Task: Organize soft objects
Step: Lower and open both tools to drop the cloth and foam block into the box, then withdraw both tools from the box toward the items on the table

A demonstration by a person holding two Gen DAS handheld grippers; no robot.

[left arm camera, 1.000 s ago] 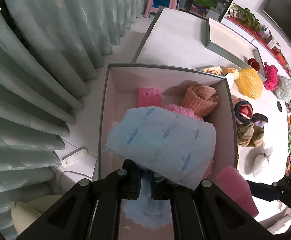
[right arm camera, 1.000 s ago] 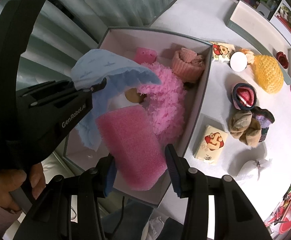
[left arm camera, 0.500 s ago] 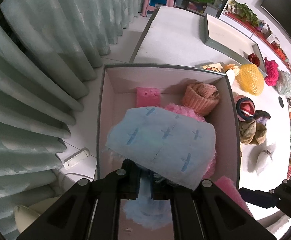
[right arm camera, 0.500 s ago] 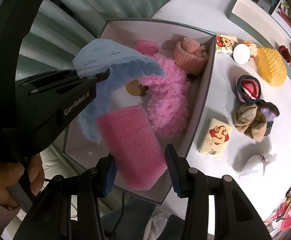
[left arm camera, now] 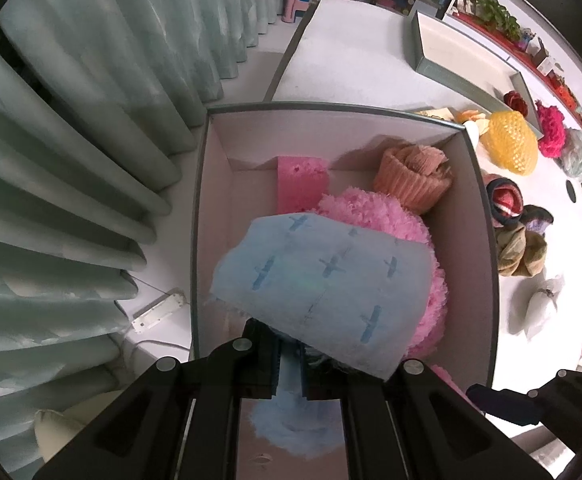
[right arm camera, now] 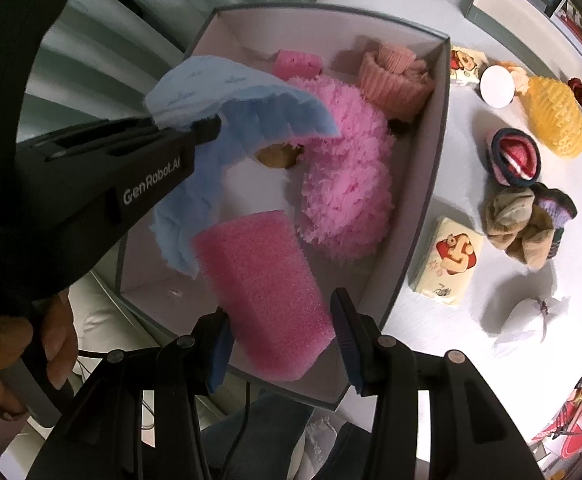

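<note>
My right tool (right arm camera: 281, 344) pinches the pink foam block (right arm camera: 263, 300) over the box (right arm camera: 431, 168). My left tool (left arm camera: 289, 354), pressed together, clamps the blue cloth (left arm camera: 323, 280) above it.

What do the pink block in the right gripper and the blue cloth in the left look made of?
Pink block: looks like open-cell foam sponge, with a matte, finely pitted surface and squared edges. Blue cloth: seems a soft fabric, smooth printed face with darker blue marks, fluffy pile on the underside; the exact fibre cannot be told.

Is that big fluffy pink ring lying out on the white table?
No, the fluffy pink ring lies inside the grey-rimmed cardboard box, not on the white table.
</note>
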